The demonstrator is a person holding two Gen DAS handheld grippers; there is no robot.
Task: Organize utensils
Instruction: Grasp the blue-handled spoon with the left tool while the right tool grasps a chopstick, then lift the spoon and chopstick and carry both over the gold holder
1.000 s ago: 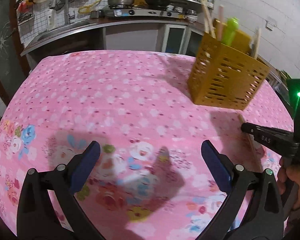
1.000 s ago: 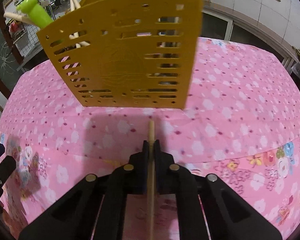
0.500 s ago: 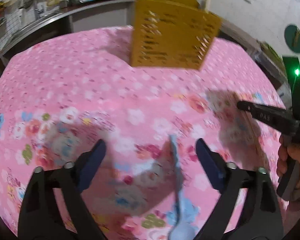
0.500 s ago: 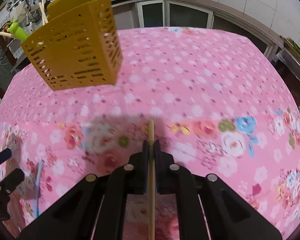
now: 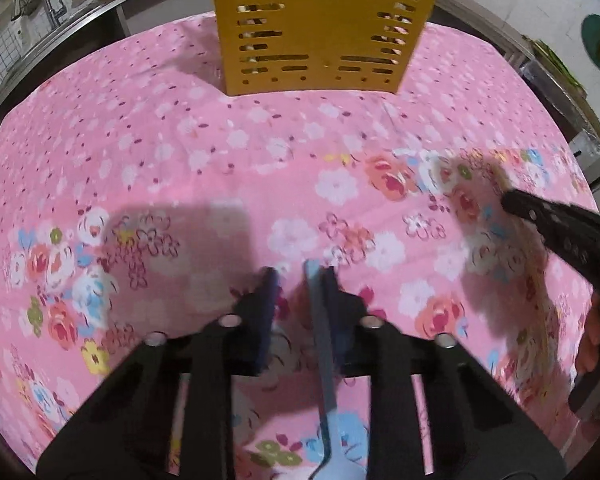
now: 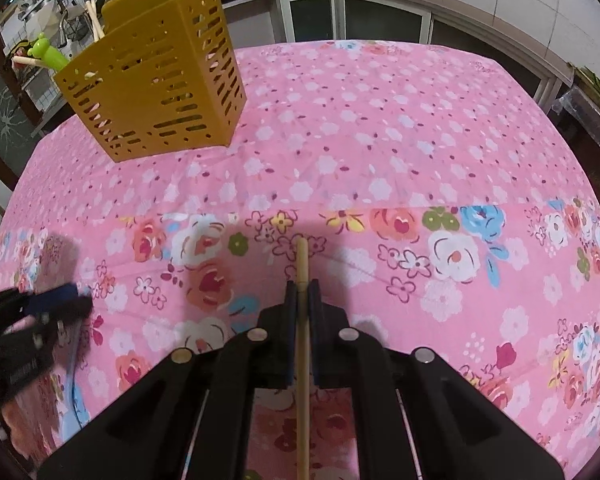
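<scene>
Two black grippers work over a bench draped in a pink flowered cloth (image 6: 380,128). On the left, the left gripper (image 5: 298,280) points steeply down, its jaws closing around the thin handle of a pale blue plastic spoon (image 5: 320,344), which lies against the right pad with a gap at the left pad. Farther right, the right gripper (image 6: 302,292) has its jaws clamped on a slim wooden chopstick (image 6: 302,264). A perforated mustard-yellow plastic utensil holder (image 6: 156,80) stands well apart, at the bench's far side.
</scene>
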